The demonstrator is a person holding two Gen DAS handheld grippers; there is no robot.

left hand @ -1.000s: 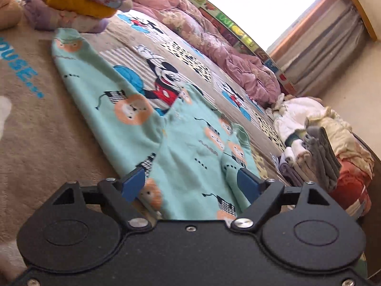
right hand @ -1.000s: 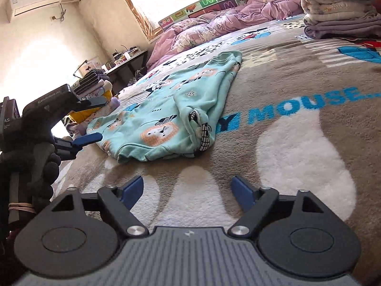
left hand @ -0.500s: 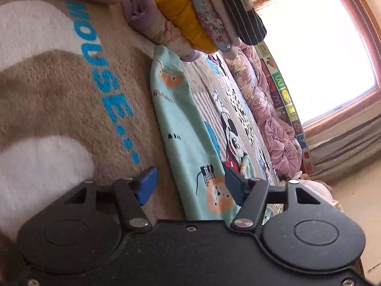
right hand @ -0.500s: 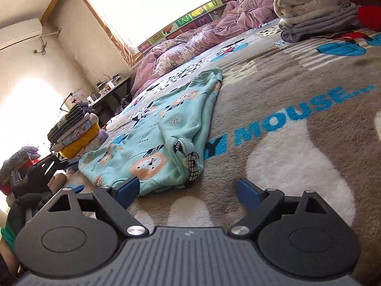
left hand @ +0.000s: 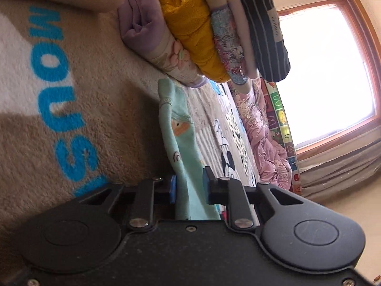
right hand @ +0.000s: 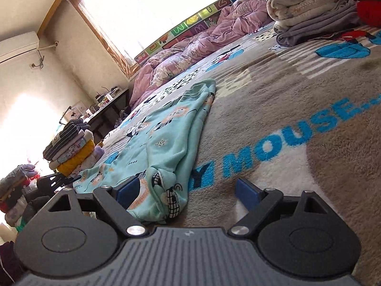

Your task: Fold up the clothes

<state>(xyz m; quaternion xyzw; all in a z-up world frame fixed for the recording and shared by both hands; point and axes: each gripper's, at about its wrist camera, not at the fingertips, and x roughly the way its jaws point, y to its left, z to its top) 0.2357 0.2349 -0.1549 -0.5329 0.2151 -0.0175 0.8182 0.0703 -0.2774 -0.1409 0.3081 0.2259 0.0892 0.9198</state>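
While left tool point(left hand: 189, 188) closes on one mint garment point(left hand: 181, 147), two stacks point(right hand: 71, 147) point(right hand: 309, 9).

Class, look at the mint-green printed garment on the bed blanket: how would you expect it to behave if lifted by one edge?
The mint-green garment probably droops floppily: it lies creased and bunched at its near end. It looks light, a thin knit. The left gripper, closing on a narrow fold, suggests it pinches easily, though the rest may drag across the fuzzy blanket.
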